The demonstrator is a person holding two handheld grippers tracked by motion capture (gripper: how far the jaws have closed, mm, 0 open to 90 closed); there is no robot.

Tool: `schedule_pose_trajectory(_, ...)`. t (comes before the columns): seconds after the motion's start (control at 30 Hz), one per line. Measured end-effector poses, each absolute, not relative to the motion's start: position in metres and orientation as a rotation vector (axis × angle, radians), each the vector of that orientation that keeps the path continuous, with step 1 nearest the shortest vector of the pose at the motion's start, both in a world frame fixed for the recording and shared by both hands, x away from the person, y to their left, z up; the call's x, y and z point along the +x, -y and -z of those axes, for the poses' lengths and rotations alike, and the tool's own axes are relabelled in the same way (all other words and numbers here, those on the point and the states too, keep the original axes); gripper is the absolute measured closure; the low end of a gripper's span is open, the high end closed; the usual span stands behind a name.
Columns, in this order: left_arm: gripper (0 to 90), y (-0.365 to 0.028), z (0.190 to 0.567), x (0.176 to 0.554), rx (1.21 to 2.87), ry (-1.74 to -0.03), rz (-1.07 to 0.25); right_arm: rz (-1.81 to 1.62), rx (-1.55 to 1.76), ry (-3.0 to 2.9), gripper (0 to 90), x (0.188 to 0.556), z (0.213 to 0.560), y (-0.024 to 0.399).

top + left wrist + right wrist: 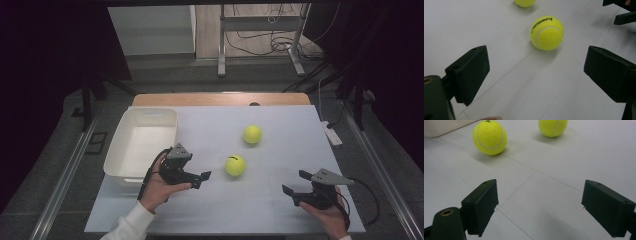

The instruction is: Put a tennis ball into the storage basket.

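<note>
Two yellow tennis balls lie on the white table top point(280, 150). The nearer ball point(235, 165) point(546, 33) point(489, 137) rests just right of my left gripper point(200, 180) point(537, 62), which is open with nothing between its jaws. The farther ball point(252, 134) point(524, 2) point(553, 127) sits behind it, toward the table's middle. My right gripper point(296, 182) point(540, 195) is open and empty near the front right, a short way from both balls. It also shows at the top right of the left gripper view point(621, 10).
A white rectangular bin point(142, 142) point(444, 126) stands empty at the table's left side, just behind my left hand. A wooden strip point(220, 99) runs along the table's far edge. Metal frame legs point(221, 40) and cables stand on the floor beyond.
</note>
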State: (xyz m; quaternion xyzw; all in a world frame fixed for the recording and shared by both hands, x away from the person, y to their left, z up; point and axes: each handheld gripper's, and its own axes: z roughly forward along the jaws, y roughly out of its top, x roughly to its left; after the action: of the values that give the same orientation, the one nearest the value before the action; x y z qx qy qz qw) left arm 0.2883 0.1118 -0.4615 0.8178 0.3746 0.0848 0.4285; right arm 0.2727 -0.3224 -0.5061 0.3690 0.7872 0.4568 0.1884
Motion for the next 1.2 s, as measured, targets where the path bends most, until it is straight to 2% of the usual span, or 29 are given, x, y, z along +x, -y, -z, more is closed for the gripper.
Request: schedule_pose_trajectory(1.2, 7.4, -0.086, 0.46, 0.301, 2.064, -0.894, -0.191, -1.274, 1.037, -2.22, 14.0, 0.272, 0.507, 0.322)
